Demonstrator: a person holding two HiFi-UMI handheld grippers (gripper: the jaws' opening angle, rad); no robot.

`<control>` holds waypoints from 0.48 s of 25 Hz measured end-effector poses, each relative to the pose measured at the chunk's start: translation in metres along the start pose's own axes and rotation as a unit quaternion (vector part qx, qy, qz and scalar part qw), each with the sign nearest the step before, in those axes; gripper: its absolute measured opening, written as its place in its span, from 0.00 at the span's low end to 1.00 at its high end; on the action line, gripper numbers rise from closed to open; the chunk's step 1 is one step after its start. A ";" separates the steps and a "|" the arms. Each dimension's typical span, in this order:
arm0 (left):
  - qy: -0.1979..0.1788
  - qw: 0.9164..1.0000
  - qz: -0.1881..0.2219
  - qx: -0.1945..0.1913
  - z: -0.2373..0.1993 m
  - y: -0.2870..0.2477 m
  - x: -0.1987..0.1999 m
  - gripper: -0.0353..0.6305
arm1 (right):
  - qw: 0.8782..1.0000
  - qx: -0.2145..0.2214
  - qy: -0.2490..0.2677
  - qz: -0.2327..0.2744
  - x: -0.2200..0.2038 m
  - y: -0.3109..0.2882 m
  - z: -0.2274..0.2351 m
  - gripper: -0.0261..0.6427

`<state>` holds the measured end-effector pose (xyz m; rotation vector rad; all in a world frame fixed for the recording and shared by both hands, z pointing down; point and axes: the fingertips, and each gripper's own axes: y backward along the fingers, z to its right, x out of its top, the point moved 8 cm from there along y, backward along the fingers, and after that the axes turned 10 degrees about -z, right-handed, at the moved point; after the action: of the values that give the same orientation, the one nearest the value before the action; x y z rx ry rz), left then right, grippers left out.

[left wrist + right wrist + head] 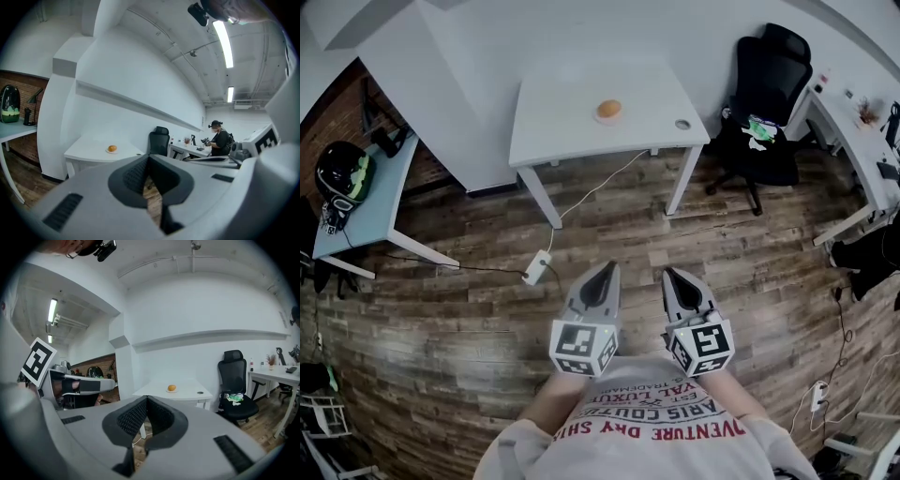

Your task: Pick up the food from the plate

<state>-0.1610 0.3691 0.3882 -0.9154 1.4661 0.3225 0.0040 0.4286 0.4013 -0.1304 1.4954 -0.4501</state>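
Note:
A round orange piece of food (pixel 608 109) lies on a small plate (pixel 602 119) on a white table (pixel 572 127) at the far side of the room. It also shows small in the left gripper view as the food (pixel 112 148) and in the right gripper view as the food (pixel 172 388). My left gripper (pixel 609 268) and right gripper (pixel 668 274) are held close to my chest, side by side, far short of the table. Both are shut with nothing between their jaws.
A black office chair (pixel 764 103) stands right of the table, beside a white desk (pixel 853 141). A small dark round object (pixel 682 124) lies on the table's right corner. A cable and power strip (pixel 536 266) lie on the wooden floor. A blue-grey table (pixel 366 202) with a helmet (pixel 342 173) stands at left. A person (pixel 219 139) stands in the distance.

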 end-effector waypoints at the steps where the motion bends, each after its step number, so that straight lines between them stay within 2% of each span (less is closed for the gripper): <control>1: -0.002 1.000 0.000 -0.002 -0.012 -0.006 0.006 0.06 | 1.000 -0.002 -0.001 0.001 0.006 -0.012 -0.001 0.06; 12: -0.005 1.000 -0.008 -0.010 -0.157 -0.055 0.047 0.06 | 1.000 -0.019 -0.018 -0.007 0.057 -0.146 -0.032 0.06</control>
<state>-0.2273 0.2098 0.3850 -0.9412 1.4477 0.3297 -0.0574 0.2811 0.3979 -0.1773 1.4689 -0.4292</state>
